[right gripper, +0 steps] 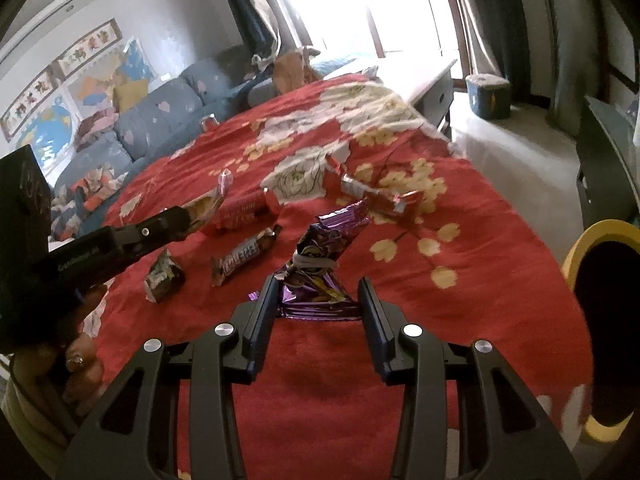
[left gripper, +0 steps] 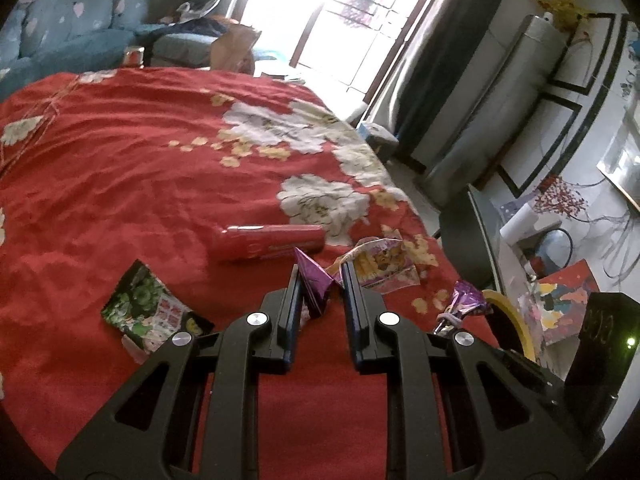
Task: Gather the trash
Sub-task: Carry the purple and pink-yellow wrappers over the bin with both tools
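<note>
My left gripper point(left gripper: 322, 272) is shut on a crumpled yellow and purple snack bag point(left gripper: 380, 264), lifted a little above the red floral cloth point(left gripper: 140, 160). From the right wrist view, that gripper point(right gripper: 180, 216) reaches in from the left with the same bag point(right gripper: 204, 208) at its tips. My right gripper point(right gripper: 318, 288) is shut on a purple wrapper point(right gripper: 320, 276) bound with a rubber band, standing up between the fingers. The same purple wrapper point(left gripper: 466, 302) shows at the cloth's right edge. A black bin with a yellow rim point(right gripper: 576, 248) stands to the right.
Loose trash lies on the cloth: a green packet point(left gripper: 152, 308), a red packet point(left gripper: 272, 242), a chocolate bar point(right gripper: 244, 258), a dark small packet point(right gripper: 164, 272), red candy wrappers point(right gripper: 384, 196). A blue sofa point(right gripper: 160, 120) runs behind. A hand point(right gripper: 80, 360) grips the left tool.
</note>
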Available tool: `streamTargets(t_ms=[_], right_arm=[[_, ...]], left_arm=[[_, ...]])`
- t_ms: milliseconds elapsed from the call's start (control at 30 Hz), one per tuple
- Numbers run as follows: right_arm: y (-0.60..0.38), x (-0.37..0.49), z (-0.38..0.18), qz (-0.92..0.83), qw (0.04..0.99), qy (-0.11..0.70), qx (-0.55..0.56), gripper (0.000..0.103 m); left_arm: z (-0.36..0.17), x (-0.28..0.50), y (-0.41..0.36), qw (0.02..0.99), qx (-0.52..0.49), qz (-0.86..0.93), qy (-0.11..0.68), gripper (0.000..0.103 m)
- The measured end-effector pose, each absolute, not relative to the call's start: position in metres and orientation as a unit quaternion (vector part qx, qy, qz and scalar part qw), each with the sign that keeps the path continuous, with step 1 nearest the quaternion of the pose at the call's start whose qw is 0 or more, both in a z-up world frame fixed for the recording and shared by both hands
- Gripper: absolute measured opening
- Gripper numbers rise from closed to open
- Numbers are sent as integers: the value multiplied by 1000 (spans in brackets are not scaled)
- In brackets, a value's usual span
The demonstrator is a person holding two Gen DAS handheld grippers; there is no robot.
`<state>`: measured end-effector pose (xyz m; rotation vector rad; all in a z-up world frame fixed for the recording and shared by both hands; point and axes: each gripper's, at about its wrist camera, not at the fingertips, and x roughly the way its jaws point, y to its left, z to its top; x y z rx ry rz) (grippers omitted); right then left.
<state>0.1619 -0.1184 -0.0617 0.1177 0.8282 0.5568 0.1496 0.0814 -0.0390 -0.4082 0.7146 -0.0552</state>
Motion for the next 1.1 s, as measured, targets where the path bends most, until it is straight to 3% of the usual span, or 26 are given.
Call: streamTargets(t_ms=[1100], right_arm=[[-239,151,-15,173,921,323,130,39]], left_arm=[[-3,133,-25,930,-116,-117,329,14]])
